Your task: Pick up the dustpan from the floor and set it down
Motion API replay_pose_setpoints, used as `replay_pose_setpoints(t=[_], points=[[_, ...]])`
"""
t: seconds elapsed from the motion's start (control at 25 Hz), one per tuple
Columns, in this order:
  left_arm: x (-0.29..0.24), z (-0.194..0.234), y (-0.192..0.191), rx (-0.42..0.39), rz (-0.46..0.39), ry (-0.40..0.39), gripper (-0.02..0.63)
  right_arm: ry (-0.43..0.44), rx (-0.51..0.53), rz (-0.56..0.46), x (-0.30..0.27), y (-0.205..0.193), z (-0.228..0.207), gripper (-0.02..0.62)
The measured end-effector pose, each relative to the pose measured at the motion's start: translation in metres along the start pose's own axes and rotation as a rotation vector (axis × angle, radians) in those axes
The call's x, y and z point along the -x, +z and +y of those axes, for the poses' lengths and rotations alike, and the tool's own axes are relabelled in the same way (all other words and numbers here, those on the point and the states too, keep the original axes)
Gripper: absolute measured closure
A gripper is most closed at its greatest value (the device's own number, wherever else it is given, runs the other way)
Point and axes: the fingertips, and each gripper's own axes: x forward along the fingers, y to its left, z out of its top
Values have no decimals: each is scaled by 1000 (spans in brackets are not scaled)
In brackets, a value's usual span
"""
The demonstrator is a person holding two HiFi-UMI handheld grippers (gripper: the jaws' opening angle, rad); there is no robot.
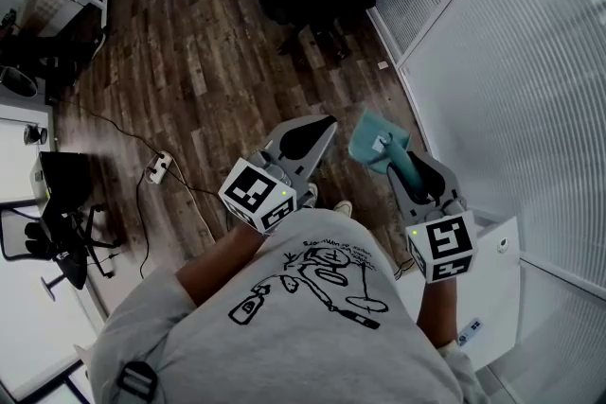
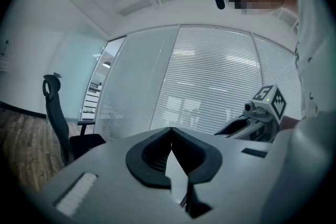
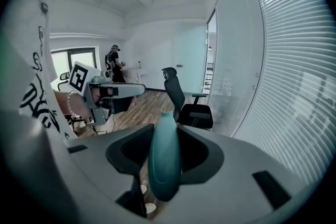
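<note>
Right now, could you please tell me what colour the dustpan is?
The dustpan is teal, plain with no pattern; it shows best in the right gripper view.

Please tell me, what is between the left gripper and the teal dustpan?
Nothing. In the head view the gap between the left gripper and the dustpan is bare, and only the wooden floor shows beneath it.

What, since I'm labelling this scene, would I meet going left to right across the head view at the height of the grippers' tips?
power strip → left gripper → dustpan → blinds
</note>
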Motion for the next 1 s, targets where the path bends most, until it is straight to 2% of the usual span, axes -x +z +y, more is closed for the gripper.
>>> replay_pose_setpoints(t=[0.44, 1.0], points=[[1, -4, -11, 16, 22, 4, 604, 14, -9, 14, -9, -10, -1, 465], [25, -8, -31, 59, 55, 3, 604, 30, -27, 65, -25, -38, 23, 465]])
